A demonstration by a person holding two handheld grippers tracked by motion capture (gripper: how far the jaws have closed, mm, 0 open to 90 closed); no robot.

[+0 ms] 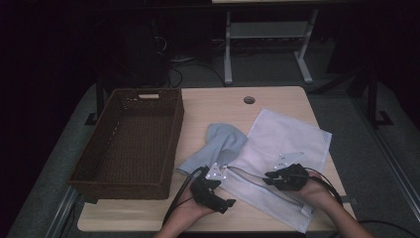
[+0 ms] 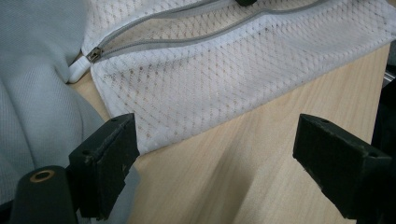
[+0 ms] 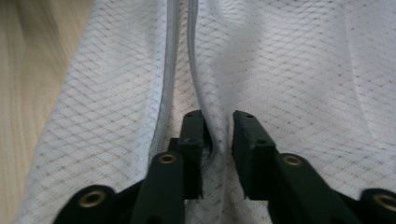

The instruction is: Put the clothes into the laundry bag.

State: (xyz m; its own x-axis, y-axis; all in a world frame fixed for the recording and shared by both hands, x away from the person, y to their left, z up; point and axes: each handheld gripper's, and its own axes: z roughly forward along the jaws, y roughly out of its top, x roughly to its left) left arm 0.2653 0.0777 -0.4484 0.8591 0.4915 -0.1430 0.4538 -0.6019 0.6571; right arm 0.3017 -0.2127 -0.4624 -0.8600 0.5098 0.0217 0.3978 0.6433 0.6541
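Observation:
A white mesh laundry bag (image 1: 289, 139) lies flat on the right half of the wooden table (image 1: 218, 101). Its grey zipper (image 3: 170, 70) is open along its near side, with the zipper pull (image 2: 95, 54) at the left end. My right gripper (image 1: 276, 179) (image 3: 218, 123) is shut on a fold of the mesh bag (image 3: 289, 70) beside the zipper. A light blue cloth (image 1: 223, 141) (image 2: 32, 93) lies crumpled against the bag's left edge. My left gripper (image 1: 220, 198) (image 2: 215, 135) is open over bare wood, just short of the bag's near edge (image 2: 224, 70).
A large brown wicker basket (image 1: 106, 119) with nothing in it takes up the table's left half. A round cable hole (image 1: 249, 100) sits near the far edge. Beyond the table stand white desk legs (image 1: 228, 49) on a dark floor.

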